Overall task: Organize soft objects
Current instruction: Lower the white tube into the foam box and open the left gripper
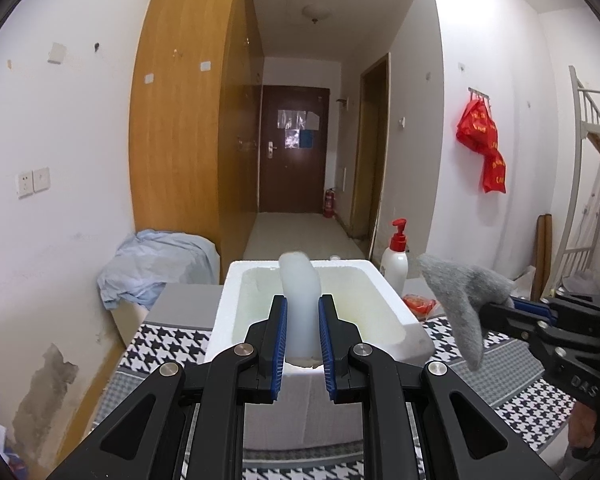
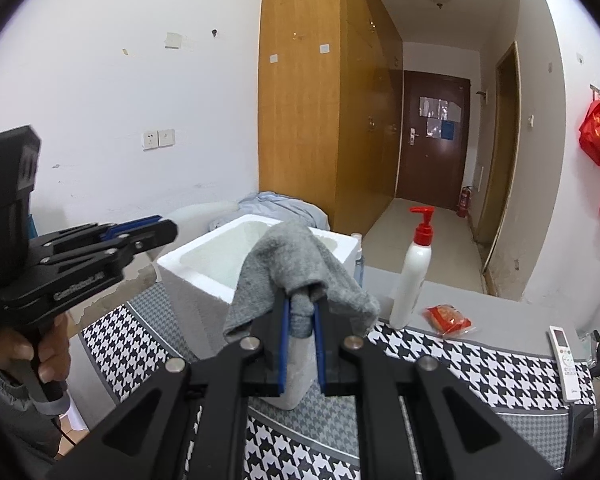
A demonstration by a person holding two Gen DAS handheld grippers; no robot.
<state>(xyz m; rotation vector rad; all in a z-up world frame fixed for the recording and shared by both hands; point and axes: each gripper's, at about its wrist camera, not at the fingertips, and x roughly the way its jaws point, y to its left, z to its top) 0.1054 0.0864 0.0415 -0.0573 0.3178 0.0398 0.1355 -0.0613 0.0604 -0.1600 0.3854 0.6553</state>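
- While both soft things are hanging in the air, the person is holding them w/ a tool in each hand, so the job now, I'd say, is dropping each into the foam box (image 1: pixel 384 280) w/o snagging the rim.
- Left gripper (image 1: pixel 303 316) is clamped on the white foam piece (image 1: pixel 300 300), blue pads squeezing it at both sides; it's poking up and forward, over the box's near wall.
- Right gripper (image 2: pixel 300 320) is pinching the grey cloth (image 2: pixel 296 264) at a bunched fold; the rest is draping over both jaw tips, just right of the box.
- Tip: I'd be bringing the white piece well over the hollow before letting go, since it's tall and could be tipping out over the edge.
- Tip: the cloth is looking floppy & fuzzy, prob. clinging to the pads, so lowering it inside first seems wise.
- White piece is looking pale, translucent-ish, rounded on top, slightly bent.
- Pump bottle (image 2: pixel 414 276) and red packet (image 2: pixel 448 318) are sitting nearby on the checked table cover (image 2: pixel 480 364); worth keeping the cloth clear of them.
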